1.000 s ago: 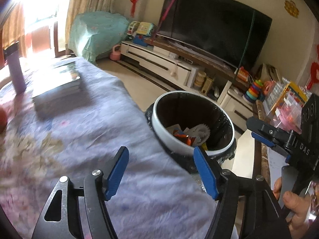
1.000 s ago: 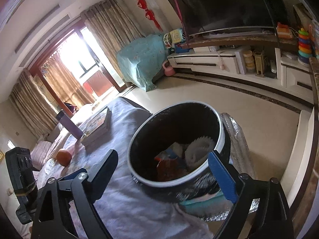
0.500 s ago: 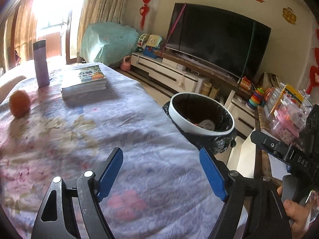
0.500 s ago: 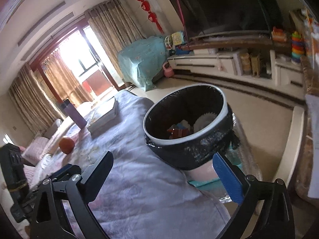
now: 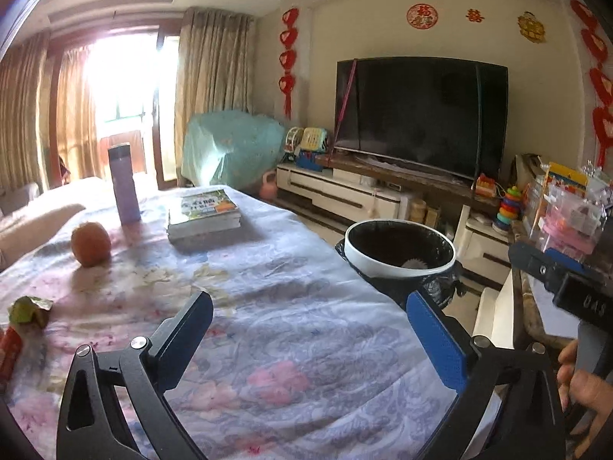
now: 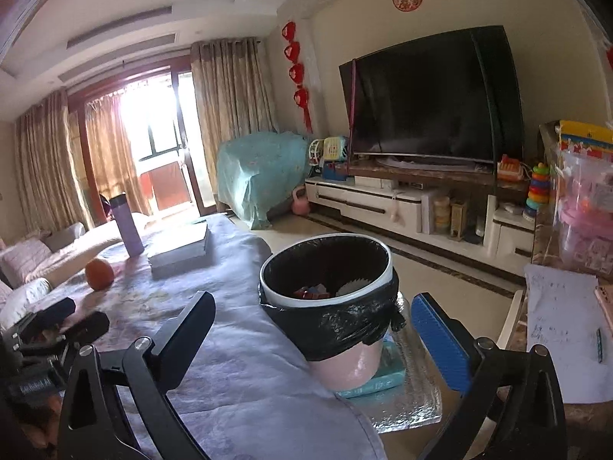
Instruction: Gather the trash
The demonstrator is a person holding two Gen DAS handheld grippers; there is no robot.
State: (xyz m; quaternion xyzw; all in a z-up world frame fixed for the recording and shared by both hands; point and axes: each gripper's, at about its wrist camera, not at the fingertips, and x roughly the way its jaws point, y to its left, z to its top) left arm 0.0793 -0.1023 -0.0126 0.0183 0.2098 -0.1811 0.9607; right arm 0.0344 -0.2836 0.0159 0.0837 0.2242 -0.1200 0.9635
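A pink bin with a white rim and black liner (image 6: 345, 322) stands just off the table's right edge; it also shows in the left wrist view (image 5: 398, 257). Paper and red scraps lie inside. A crumpled green wrapper (image 5: 28, 310) and a red wrapper (image 5: 7, 349) lie on the floral tablecloth at the far left. My left gripper (image 5: 312, 339) is open and empty over the cloth. My right gripper (image 6: 314, 339) is open and empty, in front of the bin. The right gripper's body shows at the right edge of the left wrist view (image 5: 555, 280).
On the table (image 5: 268, 306) stand an orange (image 5: 91, 244), a purple flask (image 5: 123, 184) and a stack of books (image 5: 203, 212). A TV (image 5: 421, 115) on a white cabinet lines the far wall. A toy-filled side shelf (image 6: 574, 211) with papers stands at the right.
Both grippers have pulled back and up from the bin, so more of the table and room shows. The orange and the wrappers at the left have come into view. Both jaws stay open.
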